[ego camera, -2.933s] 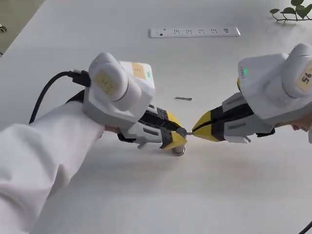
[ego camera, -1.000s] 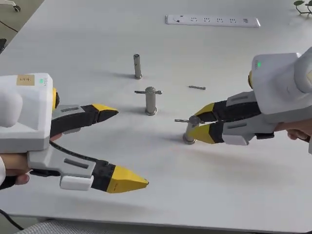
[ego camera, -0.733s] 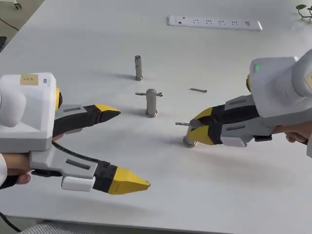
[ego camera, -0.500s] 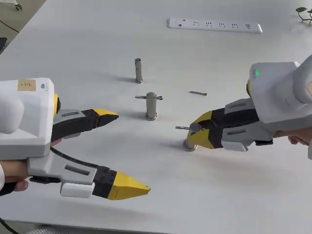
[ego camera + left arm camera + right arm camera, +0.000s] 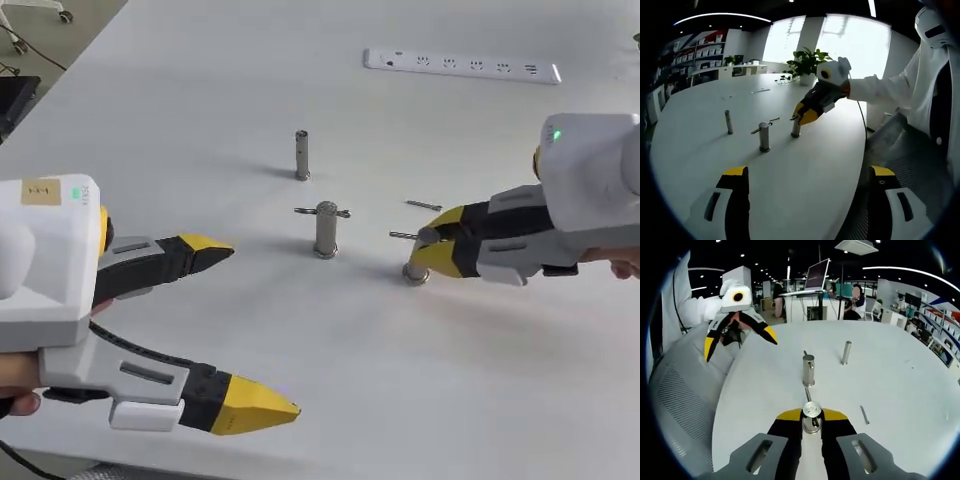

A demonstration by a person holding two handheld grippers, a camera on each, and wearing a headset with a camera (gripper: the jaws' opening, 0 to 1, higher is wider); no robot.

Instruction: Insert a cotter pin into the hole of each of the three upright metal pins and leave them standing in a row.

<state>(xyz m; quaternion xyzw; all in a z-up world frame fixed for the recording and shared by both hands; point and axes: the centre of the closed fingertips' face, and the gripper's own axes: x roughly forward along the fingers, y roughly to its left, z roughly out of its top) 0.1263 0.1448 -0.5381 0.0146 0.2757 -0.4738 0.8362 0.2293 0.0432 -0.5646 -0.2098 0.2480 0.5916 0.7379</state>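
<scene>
Near pin (image 5: 416,270), just right of middle pin (image 5: 326,230), is being clasped by right gripper (image 5: 432,250); left gripper (image 5: 265,329) is being held wide open, empty; toppling is being risked if jaws drag on release

All three metal pins (image 5: 326,229) are showing silver; left gripper (image 5: 258,330) and right gripper (image 5: 424,252) are showing yellow tips, black shanks, white bodies; table (image 5: 200,120) plain white.

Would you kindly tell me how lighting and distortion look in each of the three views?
Head view: even light, soft faint shadows beside the pins on the white table. Left gripper view: fisheye curving, windows blown out. Right gripper view: fisheye bends the table rim; dark ceiling, near pin sharp.
</scene>
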